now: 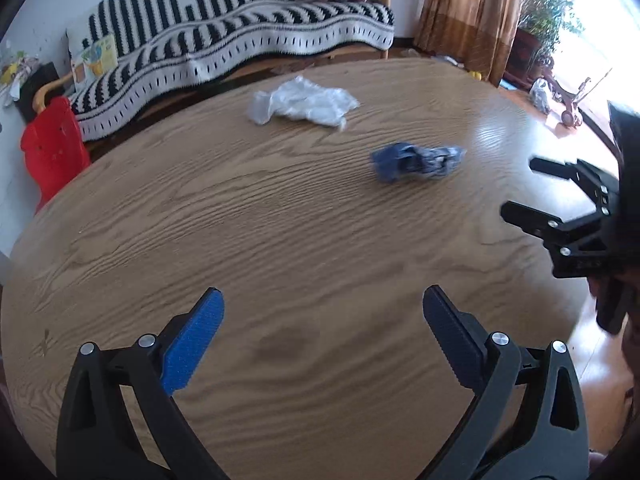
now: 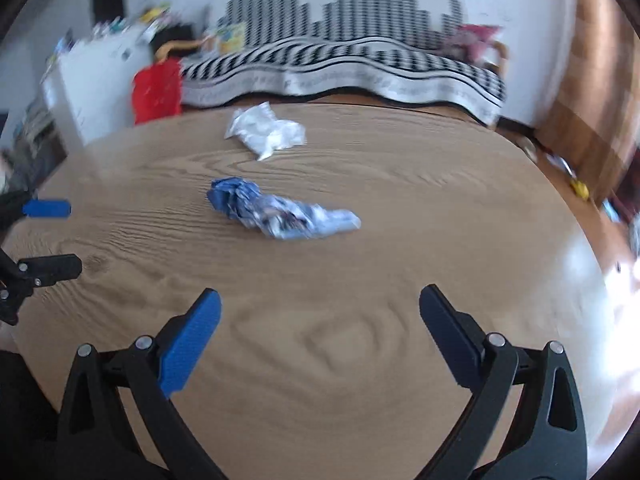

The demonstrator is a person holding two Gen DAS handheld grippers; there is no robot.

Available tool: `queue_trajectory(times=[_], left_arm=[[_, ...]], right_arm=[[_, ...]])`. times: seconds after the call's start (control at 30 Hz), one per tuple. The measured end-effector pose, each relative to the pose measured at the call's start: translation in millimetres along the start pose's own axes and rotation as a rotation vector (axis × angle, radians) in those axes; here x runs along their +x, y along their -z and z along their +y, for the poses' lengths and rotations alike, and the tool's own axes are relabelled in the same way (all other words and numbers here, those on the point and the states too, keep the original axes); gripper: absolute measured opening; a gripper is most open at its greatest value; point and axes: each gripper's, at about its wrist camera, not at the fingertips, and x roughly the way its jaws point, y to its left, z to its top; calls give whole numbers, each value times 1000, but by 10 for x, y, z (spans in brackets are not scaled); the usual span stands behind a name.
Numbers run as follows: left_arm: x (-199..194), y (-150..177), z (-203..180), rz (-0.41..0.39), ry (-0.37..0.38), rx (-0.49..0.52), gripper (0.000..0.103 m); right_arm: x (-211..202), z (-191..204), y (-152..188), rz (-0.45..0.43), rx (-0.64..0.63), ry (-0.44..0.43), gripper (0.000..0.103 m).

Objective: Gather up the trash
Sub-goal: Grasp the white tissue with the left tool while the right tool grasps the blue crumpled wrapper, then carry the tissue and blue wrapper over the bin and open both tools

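Observation:
A crumpled blue wrapper (image 1: 418, 160) lies on the round wooden table (image 1: 280, 240), with a crumpled white plastic bag (image 1: 304, 104) beyond it. My left gripper (image 1: 322, 298) is open and empty, low over the table's near side, well short of both. My right gripper (image 2: 320, 298) is open and empty, facing the blue wrapper (image 2: 280, 212) ahead and the white bag (image 2: 266, 132) farther back. The right gripper also shows at the right edge of the left wrist view (image 1: 520, 188), and the left gripper at the left edge of the right wrist view (image 2: 60, 236).
A sofa with a black-and-white striped cover (image 1: 240, 40) stands behind the table (image 2: 360, 340). A red plastic chair (image 1: 52, 148) is at the table's far left. A brown curtain (image 1: 472, 12) and potted plants (image 1: 548, 12) stand at the right.

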Motion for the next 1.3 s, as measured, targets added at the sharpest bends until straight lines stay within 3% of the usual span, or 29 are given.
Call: queue_trajectory(times=[0.17, 0.43, 0.5, 0.57, 0.63, 0.83, 1.0, 1.17, 1.2, 1.23, 1.3], left_arm=[[333, -247, 205, 30, 0, -14, 97], [645, -625, 428, 3, 9, -100, 97], [712, -664, 433, 6, 10, -106, 97], [783, -709, 435, 14, 7, -115, 97], [845, -774, 413, 21, 19, -126, 97], [995, -1085, 206, 22, 30, -80, 97], [1315, -1490, 115, 40, 60, -106, 97], [1722, -1796, 119, 57, 8, -141, 96], [1803, -1838, 119, 53, -30, -130, 96], [1827, -1856, 107, 30, -59, -108, 94], [1791, -1864, 98, -26, -53, -87, 76]], right_arm=[[399, 119, -409, 30, -215, -31, 96], [665, 169, -607, 41, -284, -127, 95], [739, 179, -639, 56, -291, -135, 80], [836, 136, -644, 102, -284, -149, 45], [818, 41, -630, 101, -251, -159, 38], [747, -512, -539, 95, -137, -47, 38], [682, -945, -398, 103, -17, -46, 38], [669, -991, -393, 111, -14, -41, 40], [650, -985, -372, 111, -12, -40, 40], [650, -988, -373, 109, -11, -40, 40], [637, -968, -361, 97, -11, -41, 40]])
